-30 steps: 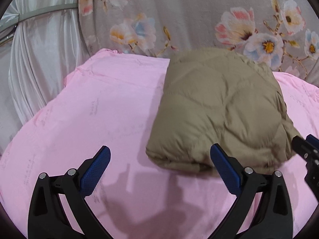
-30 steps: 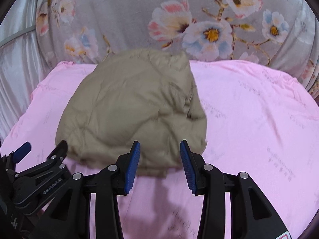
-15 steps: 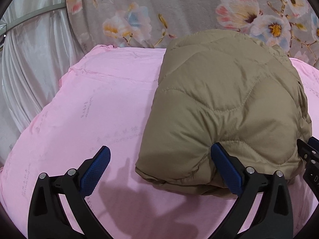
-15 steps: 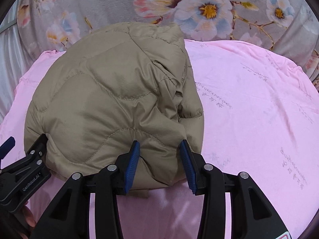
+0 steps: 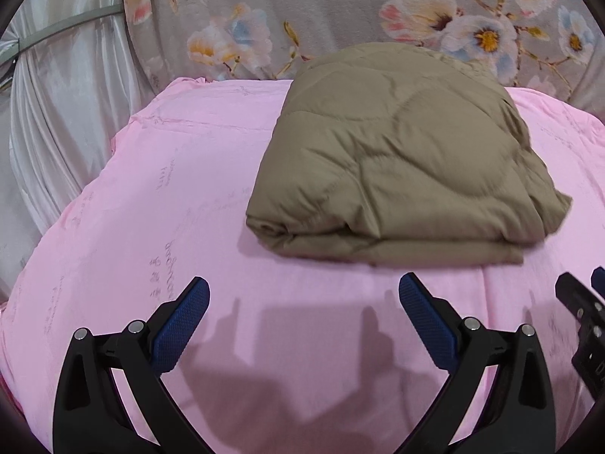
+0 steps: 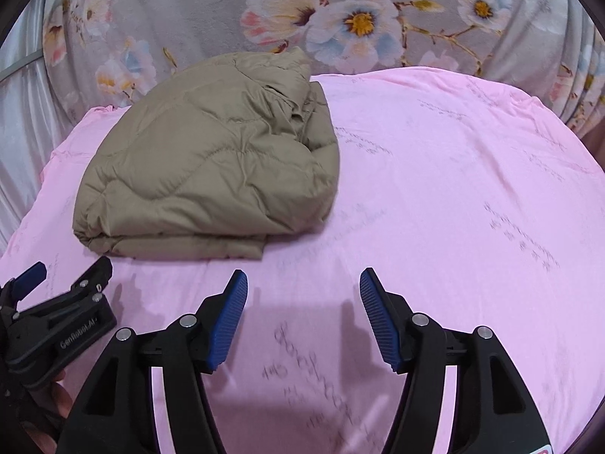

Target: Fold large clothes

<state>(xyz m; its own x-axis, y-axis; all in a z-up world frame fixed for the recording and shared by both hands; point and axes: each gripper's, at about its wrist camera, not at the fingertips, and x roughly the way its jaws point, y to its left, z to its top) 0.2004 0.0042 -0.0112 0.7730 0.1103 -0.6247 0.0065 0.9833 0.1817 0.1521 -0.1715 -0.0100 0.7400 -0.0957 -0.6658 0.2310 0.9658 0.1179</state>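
A tan quilted jacket (image 5: 401, 166) lies folded into a thick bundle on the pink sheet (image 5: 151, 189). Its near edge faces both grippers. My left gripper (image 5: 304, 283) is open over bare sheet, a short way in front of that edge, with nothing between its fingers. In the right wrist view the jacket (image 6: 211, 162) sits to the upper left. My right gripper (image 6: 303, 276) hovers over the pink sheet (image 6: 453, 189) with its jaws opening and nothing between them. Each gripper shows at the edge of the other's view: the right gripper (image 5: 584, 282) and the left gripper (image 6: 64, 272).
A grey blanket with pink and blue flowers (image 6: 227, 0) rises behind the sheet. A silvery curtain (image 5: 56, 113) hangs at the left. A person's hand (image 6: 53, 397) holds the left gripper at the lower left. Pink sheet stretches to the right of the jacket.
Both grippers have drawn back from the jacket's near edge, so it now lies apart from them. The right jaws, narrow at that edge before, have widened.
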